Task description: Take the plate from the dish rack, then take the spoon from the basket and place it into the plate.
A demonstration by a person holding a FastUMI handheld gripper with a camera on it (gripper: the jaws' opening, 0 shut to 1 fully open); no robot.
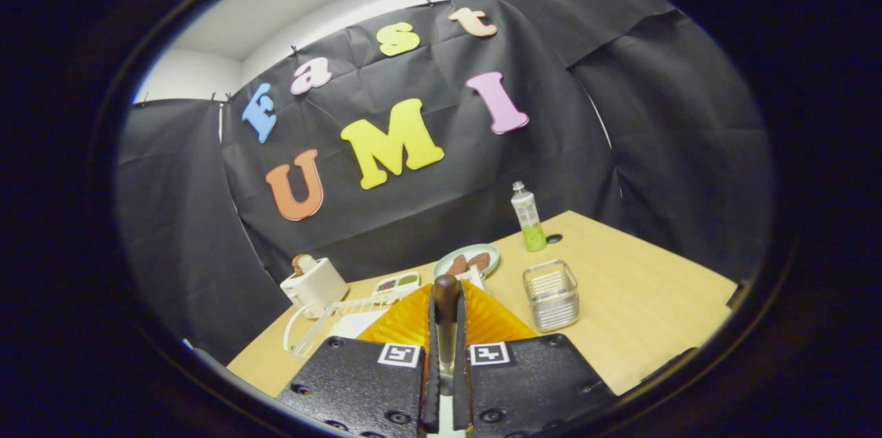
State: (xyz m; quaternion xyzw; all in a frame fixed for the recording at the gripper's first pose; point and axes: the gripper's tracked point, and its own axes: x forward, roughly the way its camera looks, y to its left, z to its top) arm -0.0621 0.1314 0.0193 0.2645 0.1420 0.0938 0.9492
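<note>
Gripper fingers stand closed on the spoon, handle upward, held above the orange plate beside the dish rack. Placing step appears underway; next, lower and release onto the plate. Basket stands nearby.

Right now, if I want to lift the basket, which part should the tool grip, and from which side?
Grip the top rim of one wall of the basket, coming from above. It stands upright, open on top, with thin walls: one finger fits inside, one outside. The tool is shut on the spoon, so free it first.
</note>
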